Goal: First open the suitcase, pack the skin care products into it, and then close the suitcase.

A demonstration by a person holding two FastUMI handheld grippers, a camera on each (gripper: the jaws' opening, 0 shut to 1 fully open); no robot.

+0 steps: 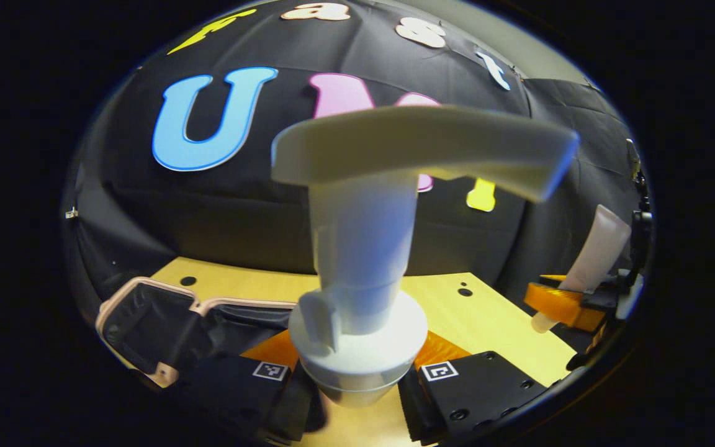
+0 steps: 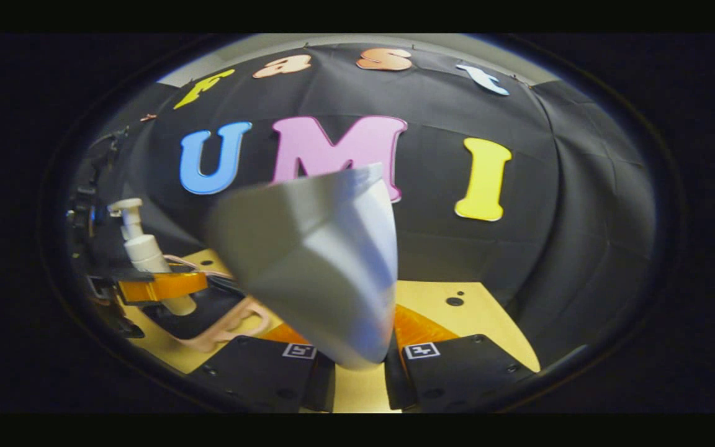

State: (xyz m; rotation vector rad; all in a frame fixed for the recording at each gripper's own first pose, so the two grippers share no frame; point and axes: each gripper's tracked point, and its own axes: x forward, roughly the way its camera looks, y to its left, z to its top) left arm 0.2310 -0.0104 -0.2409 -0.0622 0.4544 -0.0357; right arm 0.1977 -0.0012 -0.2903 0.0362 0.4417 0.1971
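Note:
My left gripper is shut on a white pump bottle, held upright with its pump head pointing right. The suitcase, with a pink rim and dark lining, lies open on the wooden table to the lower left. My right gripper is shut on a white squeeze tube, flat crimped end up. In the left gripper view the right gripper and its tube hang at the far right. In the right gripper view the left gripper holds the pump bottle over the suitcase's rim.
The black cloth wall closes the booth behind and on both sides. The light wooden table has small dark holes near its far edge. Bare tabletop lies to the right of the suitcase.

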